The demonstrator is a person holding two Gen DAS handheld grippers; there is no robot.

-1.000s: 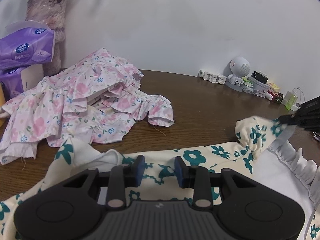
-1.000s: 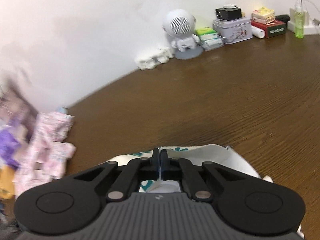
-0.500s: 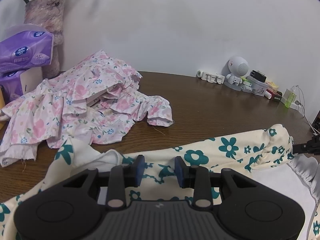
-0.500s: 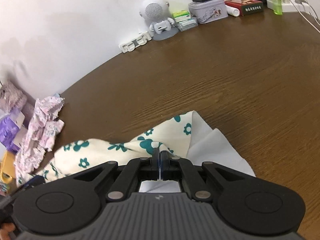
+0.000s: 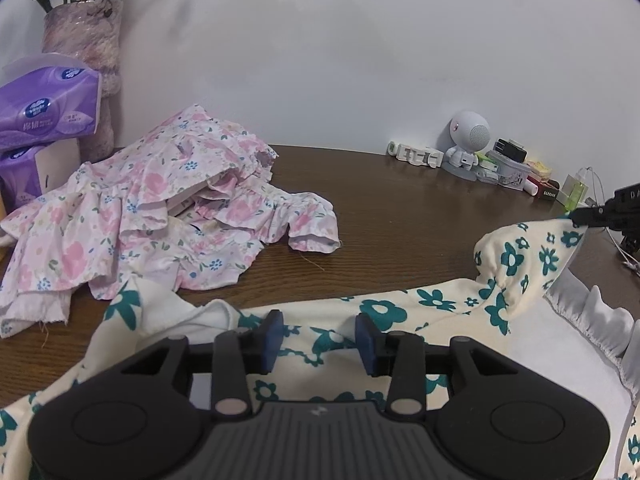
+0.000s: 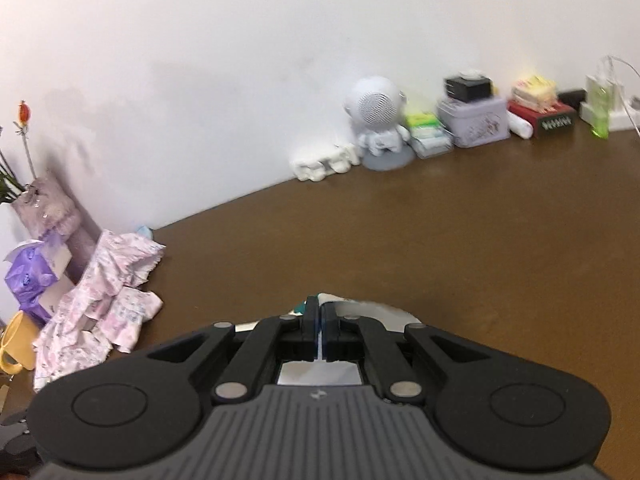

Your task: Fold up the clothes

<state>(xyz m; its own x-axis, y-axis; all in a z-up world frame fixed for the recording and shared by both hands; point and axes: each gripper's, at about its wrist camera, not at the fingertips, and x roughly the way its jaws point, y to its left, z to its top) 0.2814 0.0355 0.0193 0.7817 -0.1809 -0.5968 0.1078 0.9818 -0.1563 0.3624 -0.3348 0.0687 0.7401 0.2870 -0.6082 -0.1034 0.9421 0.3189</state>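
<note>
- Right gripper (image 6: pixel 315 320): jaws clamped on the cream floral garment (image 5: pixel 436 300), lifting its sleeve end for folding.
- Left gripper (image 5: pixel 318 340): jaws opening, apparently releasing the garment lying across the surface (image 5: pixel 400 216).
- Pink garment (image 5: pixel 160 216): heaped alongside, awaiting folding.

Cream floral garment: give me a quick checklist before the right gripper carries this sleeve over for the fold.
1. Right gripper shut on the cream floral garment: ok, jaws closed with fabric pinched between them.
2. Sleeve lifted off the table: ok, it hangs from the right gripper's tip in the left wrist view.
3. Left gripper pinning the garment: not ok, its jaws are opening, pads apart above the fabric.
4. Pink floral garment apart from the cream one: cannot tell, their edges meet or overlap at the near left.
5. Clutter along the wall, including the robot-shaped speaker, away from the fold area: ok.
</note>
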